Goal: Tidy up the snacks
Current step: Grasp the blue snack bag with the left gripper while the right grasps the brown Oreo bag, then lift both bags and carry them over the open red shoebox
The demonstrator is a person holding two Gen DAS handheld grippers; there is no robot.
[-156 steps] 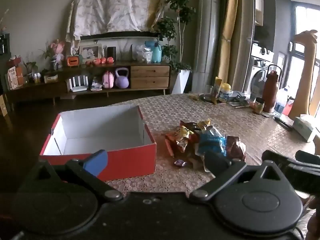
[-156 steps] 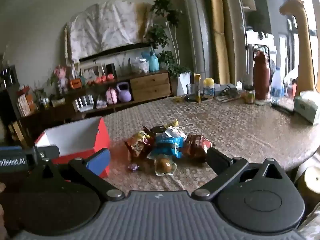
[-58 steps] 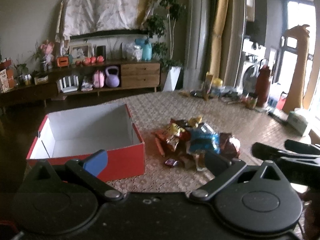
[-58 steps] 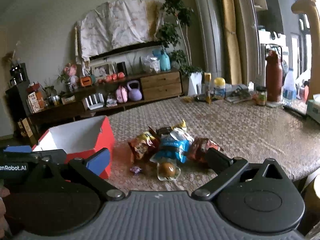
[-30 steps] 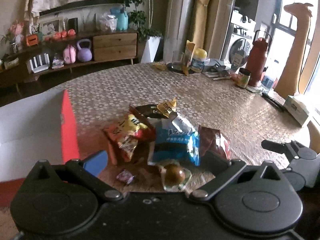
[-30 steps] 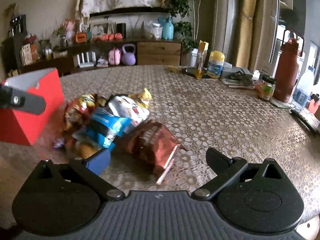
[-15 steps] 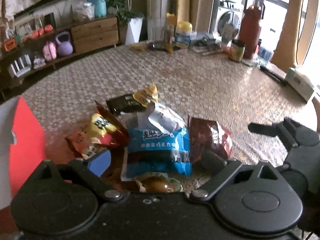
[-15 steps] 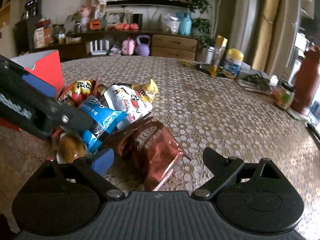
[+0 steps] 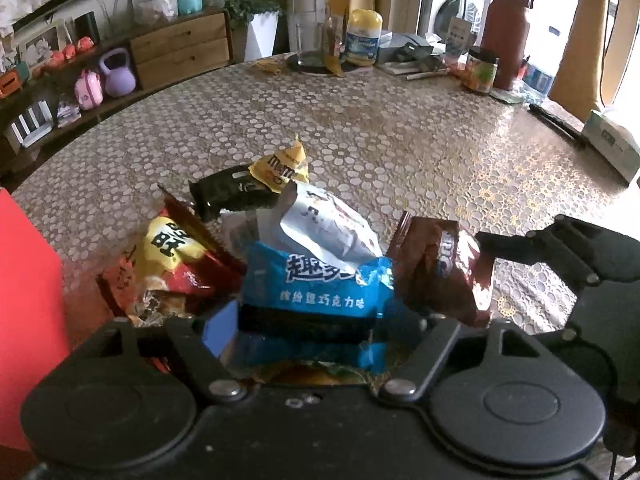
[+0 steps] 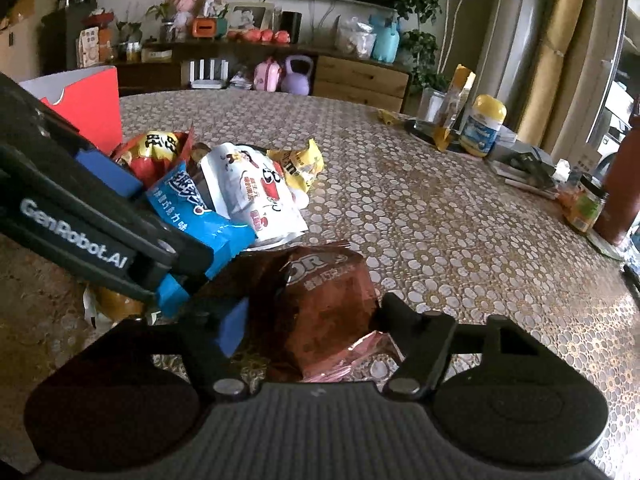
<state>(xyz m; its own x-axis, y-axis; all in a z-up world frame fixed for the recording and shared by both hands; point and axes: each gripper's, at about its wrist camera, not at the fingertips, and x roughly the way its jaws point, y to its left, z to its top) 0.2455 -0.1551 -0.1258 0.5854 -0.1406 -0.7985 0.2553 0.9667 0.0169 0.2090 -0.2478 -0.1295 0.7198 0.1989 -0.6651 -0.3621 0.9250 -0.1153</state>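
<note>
A pile of snack packets lies on the patterned table. My left gripper (image 9: 316,320) is open, its fingers on either side of the blue cookie packet (image 9: 316,288), which also shows in the right wrist view (image 10: 196,216). My right gripper (image 10: 308,320) is open around the brown Oreo packet (image 10: 320,300), seen too in the left wrist view (image 9: 436,272). A white packet (image 9: 320,228), a red-yellow packet (image 9: 172,252), a black packet (image 9: 228,194) and a yellow packet (image 9: 282,166) lie behind. The red box (image 10: 88,108) stands to the left.
At the far edge of the table (image 9: 400,140) stand a glass on a tray (image 9: 308,46), a yellow-lidded jar (image 9: 362,38), a jar (image 9: 480,76) and a dark red flask (image 9: 506,20). A tissue box (image 9: 610,142) lies at the right edge.
Both grippers have moved forward and down into the pile. The left now straddles the blue packet and the right straddles the brown packet; both jaws have narrowed somewhat.
</note>
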